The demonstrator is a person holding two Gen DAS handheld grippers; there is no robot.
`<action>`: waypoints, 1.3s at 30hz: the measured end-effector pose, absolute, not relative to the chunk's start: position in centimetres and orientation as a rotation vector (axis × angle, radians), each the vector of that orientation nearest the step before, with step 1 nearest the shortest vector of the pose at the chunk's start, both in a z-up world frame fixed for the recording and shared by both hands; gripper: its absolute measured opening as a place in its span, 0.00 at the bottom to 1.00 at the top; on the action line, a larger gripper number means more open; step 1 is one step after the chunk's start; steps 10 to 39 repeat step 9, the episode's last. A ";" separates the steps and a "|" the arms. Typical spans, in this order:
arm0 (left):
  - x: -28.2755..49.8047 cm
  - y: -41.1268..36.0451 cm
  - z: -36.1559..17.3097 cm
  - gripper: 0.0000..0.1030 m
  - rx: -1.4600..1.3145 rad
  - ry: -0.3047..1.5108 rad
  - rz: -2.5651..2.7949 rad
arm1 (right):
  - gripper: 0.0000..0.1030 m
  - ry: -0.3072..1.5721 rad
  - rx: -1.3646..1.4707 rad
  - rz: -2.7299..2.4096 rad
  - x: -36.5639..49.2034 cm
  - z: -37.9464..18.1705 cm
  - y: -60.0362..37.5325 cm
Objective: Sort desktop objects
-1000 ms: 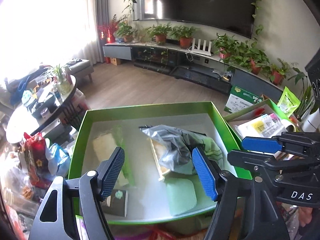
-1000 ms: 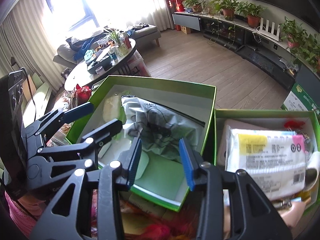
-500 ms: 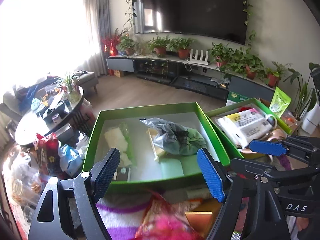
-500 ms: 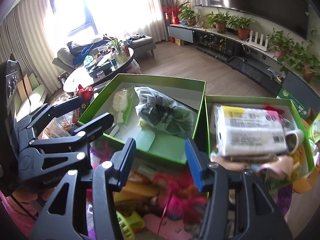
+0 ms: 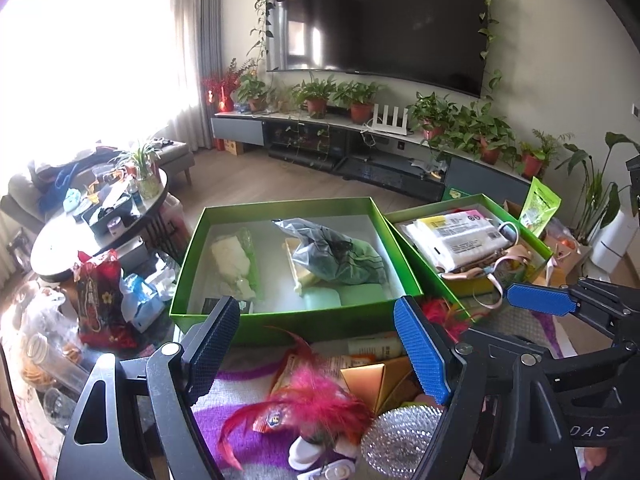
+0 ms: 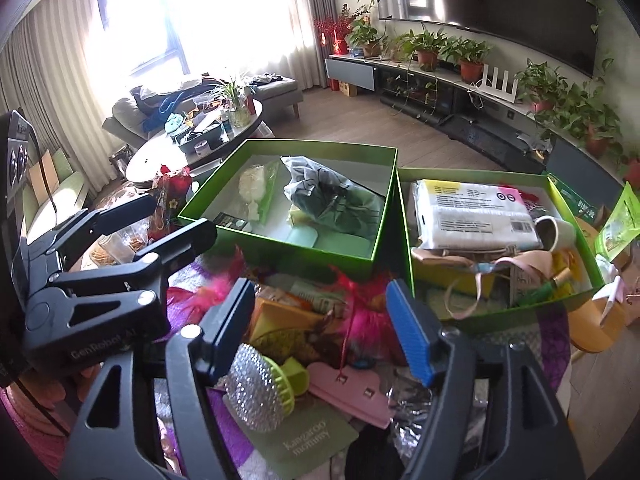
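Over on the left the left tongs (image 5: 316, 344) stand spread wide with nothing between the blue pads, hanging above the jumble at the near edge of the tabletop (image 6: 532, 340). Beneath them lies a pink feather toy (image 5: 308, 404), and just beside it a silvery scrubber (image 5: 400, 436) and a gold box (image 5: 372, 380), all loose on a purple-and-white cloth (image 5: 240, 400). Behind that pile sits the left green box (image 5: 280, 324), open-topped, holding a grey plastic bag (image 5: 336, 256) bunched up in the middle, a pale packet in green wrapping (image 5: 236, 260) along its left side, and a flat mint-green case (image 5: 322, 300) at the front edge. Touching it on the right is the right green box (image 6: 476, 172), packed fuller: a white wrapped pack with a printed label (image 6: 476, 216) lies on top, a white mug (image 6: 556, 232) tipped beside it, and pink ribbon (image 6: 460, 292) spills over its near wall. The right tongs (image 6: 324, 324) have just been opening and are parted about halfway, gripping nothing, poised over the same heap, where a pink clip (image 6: 352, 388) and a green card (image 6: 308, 440) lie just in front of the scrubber's green handle (image 6: 292, 380). Further right, a green pouch (image 6: 616, 224) stands outside the box.
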State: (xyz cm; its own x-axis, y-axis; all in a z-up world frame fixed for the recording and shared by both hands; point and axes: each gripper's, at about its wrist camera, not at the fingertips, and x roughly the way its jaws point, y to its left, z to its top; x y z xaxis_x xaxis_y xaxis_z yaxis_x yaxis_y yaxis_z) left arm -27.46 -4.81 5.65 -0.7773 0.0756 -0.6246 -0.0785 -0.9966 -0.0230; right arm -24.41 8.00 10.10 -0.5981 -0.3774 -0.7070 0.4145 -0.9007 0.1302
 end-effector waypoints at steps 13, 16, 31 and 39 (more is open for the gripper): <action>-26.5 -4.6 6.4 0.78 -0.977 0.021 2.899 | 0.67 0.059 1.048 -2.473 -23.1 10.7 8.3; -26.5 -4.6 6.4 0.78 -0.977 0.021 2.899 | 0.67 0.059 1.048 -2.473 -23.1 10.7 8.3; -26.5 -4.6 6.4 0.78 -0.977 0.021 2.899 | 0.67 0.059 1.048 -2.473 -23.1 10.7 8.3; -26.5 -4.6 6.4 0.78 -0.977 0.021 2.899 | 0.67 0.059 1.048 -2.473 -23.1 10.7 8.3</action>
